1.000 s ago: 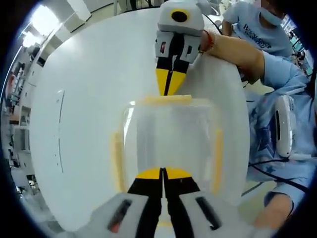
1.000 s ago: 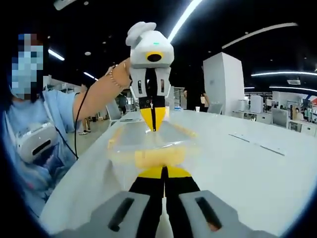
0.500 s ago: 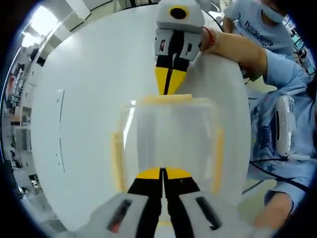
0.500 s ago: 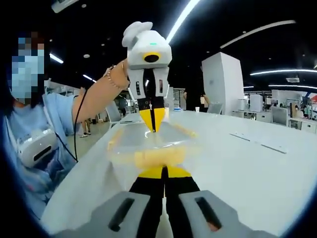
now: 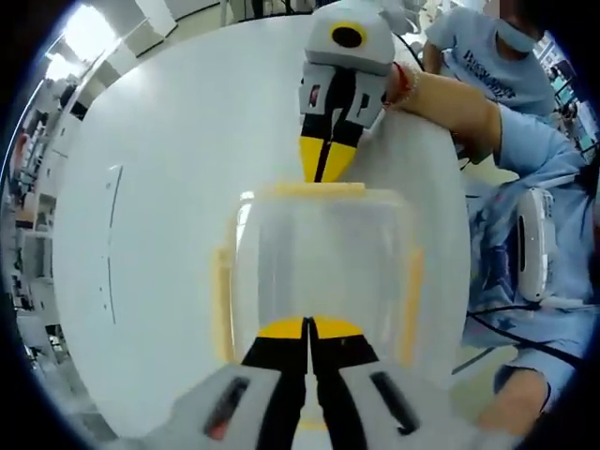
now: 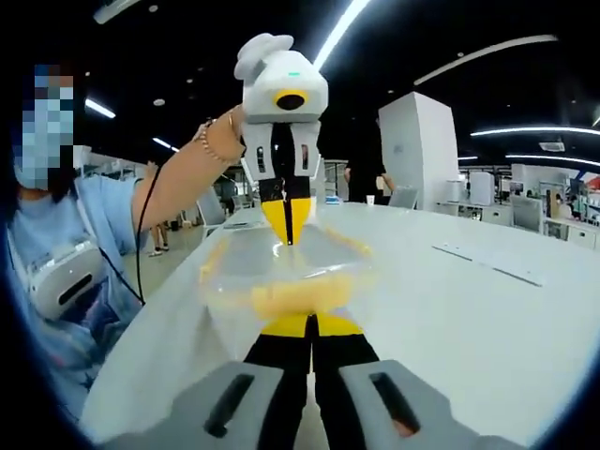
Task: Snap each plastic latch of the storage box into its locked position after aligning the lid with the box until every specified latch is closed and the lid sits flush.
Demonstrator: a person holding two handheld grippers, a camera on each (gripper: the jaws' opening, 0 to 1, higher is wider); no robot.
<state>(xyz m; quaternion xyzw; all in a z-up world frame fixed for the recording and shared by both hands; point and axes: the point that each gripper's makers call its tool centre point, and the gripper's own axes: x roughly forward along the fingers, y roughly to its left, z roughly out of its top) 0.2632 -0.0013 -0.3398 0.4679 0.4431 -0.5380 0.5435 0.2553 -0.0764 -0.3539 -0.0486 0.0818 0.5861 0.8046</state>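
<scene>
Storage box (image 5: 319,262) with four yellow latches (image 5: 316,189) sits on the white bench (image 5: 159,187); two tools, left tool (image 5: 307,330) and right tool (image 6: 309,327), both pinched together at opposite ends

Large round-edged white counter (image 5: 169,187), smooth matte top. One clear plastic storage box with yellow latches (image 5: 319,272) sits directly on it, near the edge closest to the seated person. Faint thin seam lines (image 6: 487,267) mark the counter surface.
</scene>
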